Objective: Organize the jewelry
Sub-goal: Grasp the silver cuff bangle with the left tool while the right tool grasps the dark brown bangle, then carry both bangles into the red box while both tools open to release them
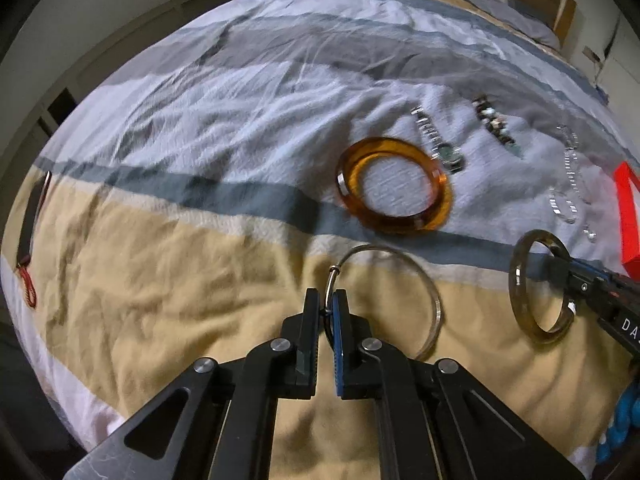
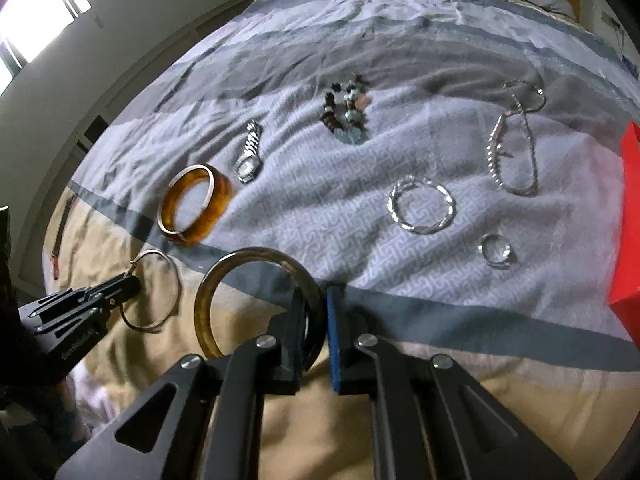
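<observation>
My left gripper [image 1: 326,300] is shut on a thin silver hoop bangle [image 1: 434,304], held over the tan part of the bedspread; the hoop also shows in the right wrist view [image 2: 176,280]. My right gripper [image 2: 318,300] is shut on a dark olive bangle [image 2: 208,292], also seen in the left wrist view [image 1: 516,280]. An amber bangle [image 1: 396,186] [image 2: 196,204], a silver watch [image 2: 249,156], a beaded bracelet [image 2: 348,114], a silver chain [image 2: 516,148], a twisted silver bangle [image 2: 422,204] and a small ring [image 2: 496,250] lie on the bedspread.
A red box [image 2: 628,220] stands at the right edge of the bed, also in the left wrist view [image 1: 628,216]. A dark strap with a red clip [image 1: 30,240] lies at the left. A wall and window [image 2: 36,8] are beyond the bed's left side.
</observation>
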Tool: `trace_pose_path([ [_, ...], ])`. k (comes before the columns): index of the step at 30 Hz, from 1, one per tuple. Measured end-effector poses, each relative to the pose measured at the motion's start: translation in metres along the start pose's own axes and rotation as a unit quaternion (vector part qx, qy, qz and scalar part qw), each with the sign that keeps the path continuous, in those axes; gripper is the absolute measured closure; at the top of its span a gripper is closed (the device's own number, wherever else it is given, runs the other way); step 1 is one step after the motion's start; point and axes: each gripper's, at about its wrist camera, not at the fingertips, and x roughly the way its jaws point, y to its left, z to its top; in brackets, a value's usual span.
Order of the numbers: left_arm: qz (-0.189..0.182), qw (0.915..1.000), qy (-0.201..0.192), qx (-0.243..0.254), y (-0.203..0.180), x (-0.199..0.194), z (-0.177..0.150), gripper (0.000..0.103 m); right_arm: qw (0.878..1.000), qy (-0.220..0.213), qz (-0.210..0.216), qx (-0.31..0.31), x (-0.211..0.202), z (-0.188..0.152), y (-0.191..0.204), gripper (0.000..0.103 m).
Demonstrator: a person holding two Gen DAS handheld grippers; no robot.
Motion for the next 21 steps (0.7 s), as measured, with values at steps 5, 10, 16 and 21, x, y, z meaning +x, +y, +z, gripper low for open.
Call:
trace_pose_path([
  [5, 0.005, 0.9996, -0.01, 0.025, -0.015, -0.027, 0.012, 0.097, 1.0, -0.011, 0.001, 0.014, -0.03, 0.008, -0.001, 0.094],
  [10, 0.002, 0.9983, -0.02, 0.055, -0.035, -0.049, 0.032, 0.097, 0.999, -0.029, -0.005, 0.035, -0.061, 0.018, -0.018, 0.094],
  [16, -0.019, 0.9948, -0.032, 0.095, -0.081, -0.068, 0.056, 0.097, 0.996, -0.049, -0.034, 0.064, -0.099, 0.023, -0.061, 0.094],
  [21, -0.059, 0.9873, -0.042, 0.141, -0.146, -0.081, 0.072, 0.097, 0.99, -0.072, -0.067, 0.099, -0.137, 0.02, -0.119, 0.094],
])
